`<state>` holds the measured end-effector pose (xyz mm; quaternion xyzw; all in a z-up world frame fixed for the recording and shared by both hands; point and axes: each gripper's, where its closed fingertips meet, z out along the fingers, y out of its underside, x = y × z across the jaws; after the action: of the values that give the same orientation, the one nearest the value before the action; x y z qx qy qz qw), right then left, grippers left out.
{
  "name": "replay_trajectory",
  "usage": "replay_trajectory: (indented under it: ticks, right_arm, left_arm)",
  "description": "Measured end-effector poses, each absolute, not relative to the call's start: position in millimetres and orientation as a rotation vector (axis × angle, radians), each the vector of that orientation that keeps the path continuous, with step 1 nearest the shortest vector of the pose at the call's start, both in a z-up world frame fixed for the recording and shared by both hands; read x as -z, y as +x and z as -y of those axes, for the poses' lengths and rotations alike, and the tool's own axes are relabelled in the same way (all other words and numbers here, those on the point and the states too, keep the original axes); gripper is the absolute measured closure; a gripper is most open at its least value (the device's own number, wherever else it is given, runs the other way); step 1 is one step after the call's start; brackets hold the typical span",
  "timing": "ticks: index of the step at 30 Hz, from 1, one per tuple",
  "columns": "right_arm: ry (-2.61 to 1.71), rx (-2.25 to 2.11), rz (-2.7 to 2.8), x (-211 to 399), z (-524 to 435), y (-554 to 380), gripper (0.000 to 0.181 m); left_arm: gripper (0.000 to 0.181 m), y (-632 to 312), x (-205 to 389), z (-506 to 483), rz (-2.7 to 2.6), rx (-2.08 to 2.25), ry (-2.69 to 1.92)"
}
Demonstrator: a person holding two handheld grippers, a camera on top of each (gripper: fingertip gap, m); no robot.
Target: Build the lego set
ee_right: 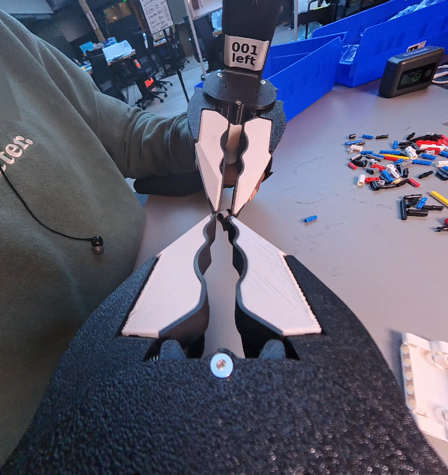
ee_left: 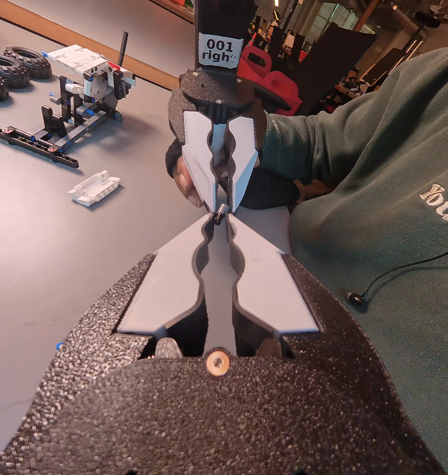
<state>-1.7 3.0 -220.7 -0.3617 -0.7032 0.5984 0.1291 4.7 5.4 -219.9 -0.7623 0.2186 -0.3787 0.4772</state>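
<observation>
Lego pieces were what both our grippers met over: a small grey connector (ee_left: 223,207) with a black pin (ee_left: 218,218) in it hung in the air above the desk (ee_left: 63,257), close to its near edge and just in front of our green sweatshirt (ee_left: 372,205). We held the left gripper (ee_left: 219,218) nearly closed, its fingertips narrowed onto the black pin end, and the right gripper (ee_right: 222,220) faced it tip to tip, also narrowed; from the right wrist view the connector (ee_right: 222,214) sat between the left gripper's tips, and we could not tell exactly which pair pinched which part. Toward the far left of the desk stood the half-built black-and-white model (ee_left: 89,84), with black tyres (ee_left: 12,69) beside it near the left edge. A white panel (ee_left: 94,191) lay flat between the model and our grippers. On the right side of the desk lay a loose heap of small parts (ee_right: 408,162), a single blue pin (ee_right: 310,218) apart from it, blue bins (ee_right: 320,64) and a dark device (ee_right: 410,70) along the far edge.
</observation>
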Motion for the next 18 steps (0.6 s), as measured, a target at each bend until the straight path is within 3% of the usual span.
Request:
replay_trajectory:
  ticks: [7, 18]
  right_arm:
    - [-1.078, -1.615, 1.997, 227, -16, -13, 0.174]
    - [-0.869, -1.037, 2.055, 250, -30, -22, 0.176]
  left_arm:
    - [0.177, -4, 227, -14, -0.414, 0.928, -1.914]
    - [0.177, -13, 250, -25, -0.298, 0.802, -2.05]
